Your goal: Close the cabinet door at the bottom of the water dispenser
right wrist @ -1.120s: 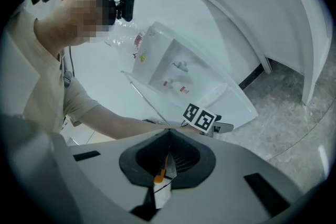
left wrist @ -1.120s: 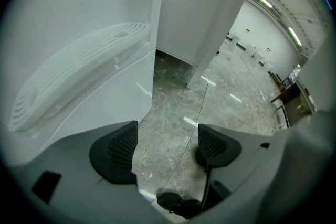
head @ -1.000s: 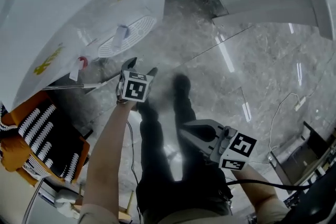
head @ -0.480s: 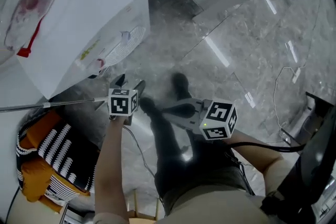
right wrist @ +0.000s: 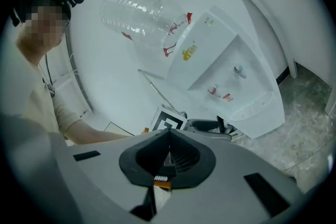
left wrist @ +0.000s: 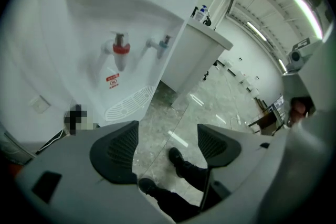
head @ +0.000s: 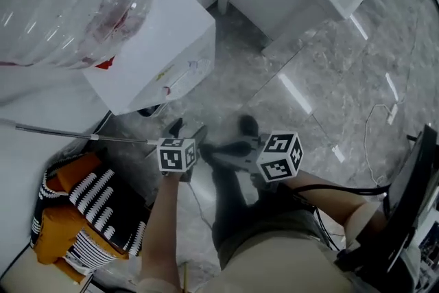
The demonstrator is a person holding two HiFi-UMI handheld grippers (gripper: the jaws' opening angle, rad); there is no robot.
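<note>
The dispenser (head: 158, 58) is standing at upper left, its base hidden under its own body; a thin door edge (head: 82, 136), as I judge it, is running lengthwise from far left toward the left gripper (head: 187, 128), whose fingers are standing apart with nothing between, tips just beside the edge's free end. The right gripper (head: 209, 151) is hanging just to its right, fingers pressed together and empty, so the left is sitting nearer for a push toward the dispenser, with open floor (head: 309, 79) lying rightward

Office space, water dispenser (left wrist: 123, 23), polished stone floor (head: 322, 72)
</note>
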